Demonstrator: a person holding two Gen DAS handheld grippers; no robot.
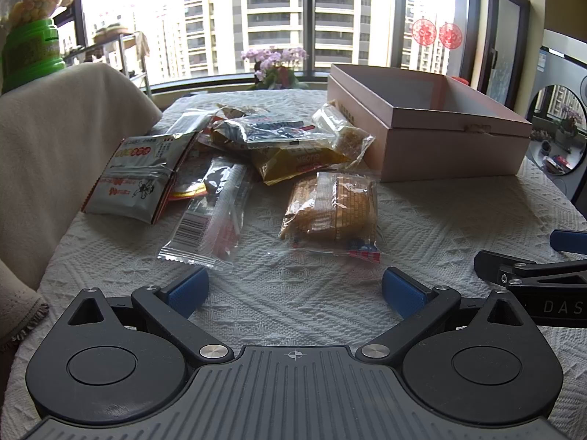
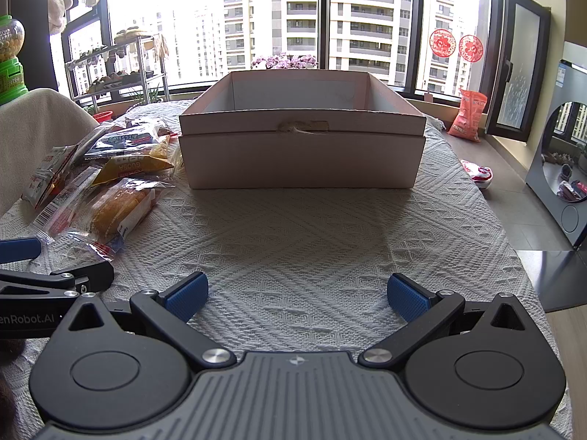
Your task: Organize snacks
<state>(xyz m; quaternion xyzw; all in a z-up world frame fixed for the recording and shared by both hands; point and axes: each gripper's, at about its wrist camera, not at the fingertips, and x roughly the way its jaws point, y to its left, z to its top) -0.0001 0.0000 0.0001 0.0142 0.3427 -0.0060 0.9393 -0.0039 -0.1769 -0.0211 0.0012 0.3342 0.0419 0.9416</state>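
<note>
Looking along your left gripper (image 1: 295, 286), you see its blue pads spread wide over the white woven tablecloth (image 1: 458, 216) with nothing between them. Just ahead of the pads lies a clear packet of golden crackers (image 1: 330, 209), and to its left a long clear wrapper with a barcode (image 1: 211, 220). Farther toward the left edge of the table rests a silver sachet with red print (image 1: 135, 176). Behind these sits a loose heap: a yellow bag marked GUOBA (image 1: 297, 159) under a clear packet with blue print (image 1: 271, 130), and a clear bag of yellow pieces (image 1: 345, 132) touching the box side. The open cardboard box (image 1: 451, 146) stands at the far right of the table, empty as far as you can see into it. Your right gripper (image 1: 532, 256) shows at the right edge, well apart from the snacks. A pot of purple flowers (image 1: 275, 62) stands at the far edge by the window.

From your right gripper (image 2: 297, 295), the pads are likewise released, over bare cloth near the front edge. The cardboard box (image 2: 304, 161) sits straight ahead in the middle of the table, its interior showing only bare walls. The snack pile lies along the left edge, with the cracker packet (image 2: 121, 209) nearest and the GUOBA bag (image 2: 128, 168) behind it. Your left gripper (image 2: 55, 262) enters at the left, just beside the crackers. An orange snack bag (image 2: 469, 113) leans on the windowsill, off the table.
</note>
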